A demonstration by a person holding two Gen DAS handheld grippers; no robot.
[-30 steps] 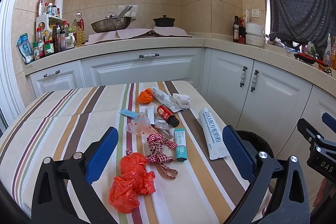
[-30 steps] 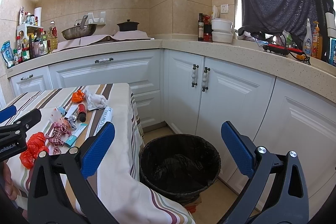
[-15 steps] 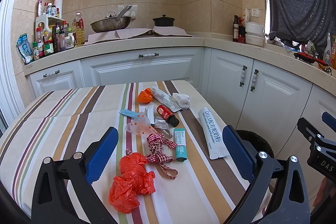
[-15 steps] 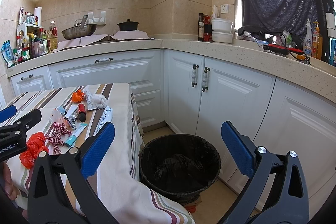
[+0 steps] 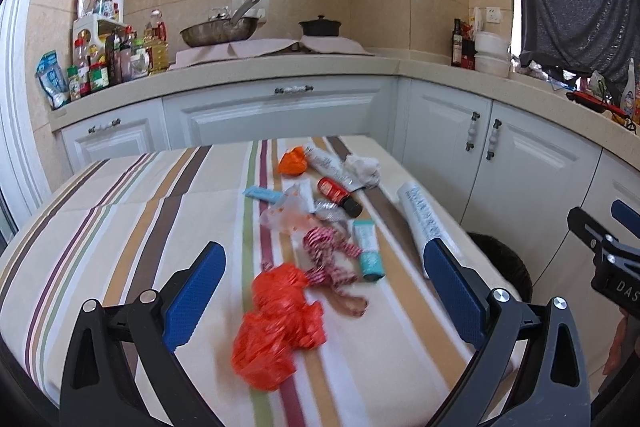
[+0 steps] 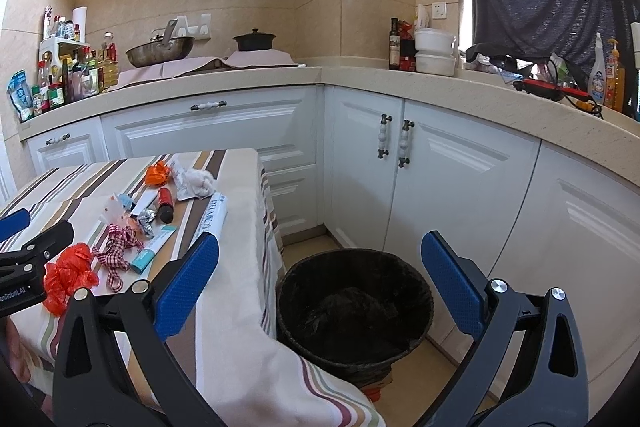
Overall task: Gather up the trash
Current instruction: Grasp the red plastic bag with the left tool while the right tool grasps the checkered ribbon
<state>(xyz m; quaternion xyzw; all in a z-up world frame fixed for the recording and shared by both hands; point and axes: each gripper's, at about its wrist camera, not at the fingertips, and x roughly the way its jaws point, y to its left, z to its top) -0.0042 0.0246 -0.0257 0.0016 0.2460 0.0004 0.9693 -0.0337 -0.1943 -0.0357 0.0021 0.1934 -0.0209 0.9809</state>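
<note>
With both claws gaping and empty, the left gripper [image 5: 322,291] hangs over the red bag [image 5: 280,323] at lower centre of its view, which looks light, soft and crinkly, best pinched across its bunched middle, while the right gripper [image 6: 320,283] faces the bin [image 6: 354,311].

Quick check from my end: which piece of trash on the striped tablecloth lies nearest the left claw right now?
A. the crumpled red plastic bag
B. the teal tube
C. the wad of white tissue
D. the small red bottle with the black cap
A: the crumpled red plastic bag lies between the open fingers of the left claw, nearer than the teal tube, small red bottle and white tissue beyond.
</note>
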